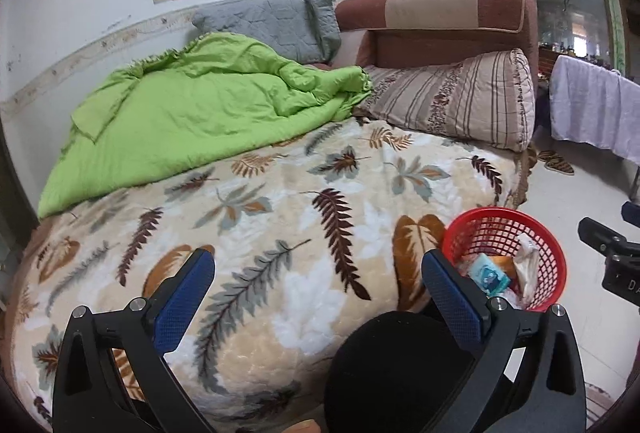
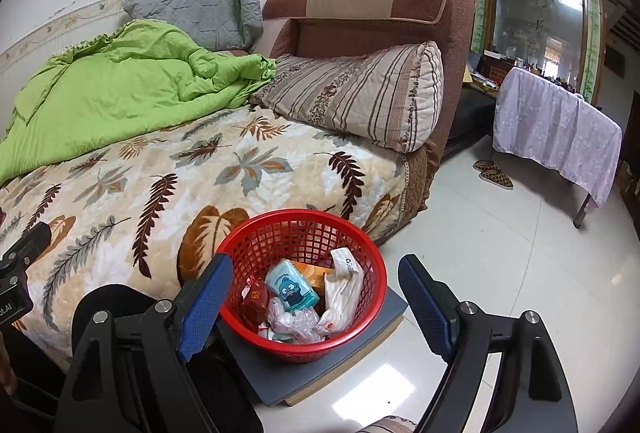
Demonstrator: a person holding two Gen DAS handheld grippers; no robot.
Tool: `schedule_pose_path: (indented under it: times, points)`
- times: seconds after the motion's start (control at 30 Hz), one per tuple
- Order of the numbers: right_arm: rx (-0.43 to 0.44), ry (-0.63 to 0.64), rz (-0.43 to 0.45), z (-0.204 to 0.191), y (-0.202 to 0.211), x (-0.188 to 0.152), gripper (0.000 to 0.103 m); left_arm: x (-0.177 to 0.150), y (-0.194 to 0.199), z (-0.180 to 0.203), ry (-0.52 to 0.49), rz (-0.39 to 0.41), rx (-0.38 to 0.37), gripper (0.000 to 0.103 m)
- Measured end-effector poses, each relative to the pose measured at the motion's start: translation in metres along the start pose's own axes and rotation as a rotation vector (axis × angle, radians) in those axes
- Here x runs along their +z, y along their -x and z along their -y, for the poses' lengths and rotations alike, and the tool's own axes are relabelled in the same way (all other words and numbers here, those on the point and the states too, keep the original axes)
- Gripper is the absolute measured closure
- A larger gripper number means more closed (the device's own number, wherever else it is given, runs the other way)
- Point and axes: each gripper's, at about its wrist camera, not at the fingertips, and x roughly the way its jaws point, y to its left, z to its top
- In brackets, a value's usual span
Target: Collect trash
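Right now I am holding both grippers above the bed, jaws spread wide and gripping nothing: the left gripper (image 1: 318, 295) is hovering over the cream leaf-patterned fleece blanket (image 1: 280, 201), and the right gripper (image 2: 316, 293) is looking down at the round red plastic mesh basket (image 2: 362, 261). The basket is sitting on a flat grey board (image 2: 320, 373) on the tiled floor, just beside the bed, and is holding the trash: a light-blue cartoon tissue packet (image 2: 292, 287), a dark red wrapper (image 2: 254, 299), crumpled clear plastic (image 2: 290, 321) and a white bag (image 2: 342, 291). I am seeing no loose litter on the blanket, so I am judging collection nearly done. The risk: a descending finger could be clipping the light basket's rim and tipping it off the board.
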Motion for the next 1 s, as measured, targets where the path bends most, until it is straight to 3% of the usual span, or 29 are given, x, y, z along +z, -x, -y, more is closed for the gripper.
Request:
schedule_pose_path:
  times: [1.0]
  points:
    - [-0.002,0.023,-0.010,-0.008,-0.004,0.001,0.015,-0.004,-0.005,-0.012,0.023,0.003,0.000,0.000]
